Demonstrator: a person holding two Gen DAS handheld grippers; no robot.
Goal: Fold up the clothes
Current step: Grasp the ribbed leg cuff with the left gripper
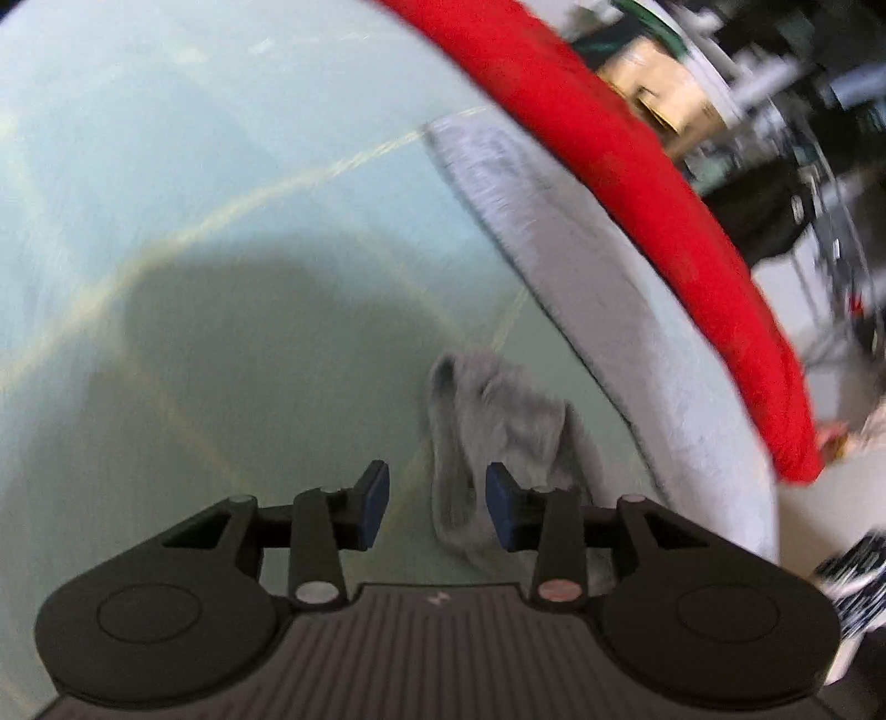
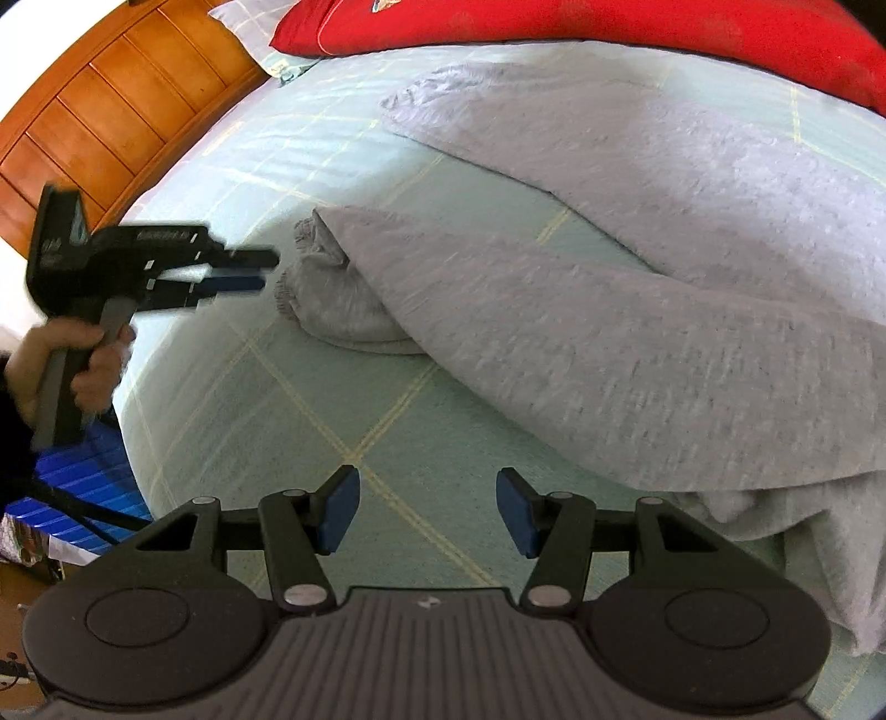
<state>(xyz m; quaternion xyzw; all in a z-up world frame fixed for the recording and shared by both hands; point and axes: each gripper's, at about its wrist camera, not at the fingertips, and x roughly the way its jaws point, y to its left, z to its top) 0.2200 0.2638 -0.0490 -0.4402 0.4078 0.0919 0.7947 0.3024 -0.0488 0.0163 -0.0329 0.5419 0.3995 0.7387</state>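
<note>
Grey sweatshirt (image 2: 637, 310), judged soft, light and limp, is spread on the bed (image 2: 310, 421), best pinched at the cuff (image 2: 326, 288) at 10 o'clock; left gripper (image 1: 437, 507) and right gripper (image 2: 426, 512) are held open, empty.

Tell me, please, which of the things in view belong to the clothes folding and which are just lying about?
Part of the job:
- grey garment, a sleeve folded across
- its cuff
- left gripper, open beside the cuff
- right gripper, open, empty

Lying about:
- red quilt
- wooden headboard
- blue suitcase
- checked bedsheet
</note>
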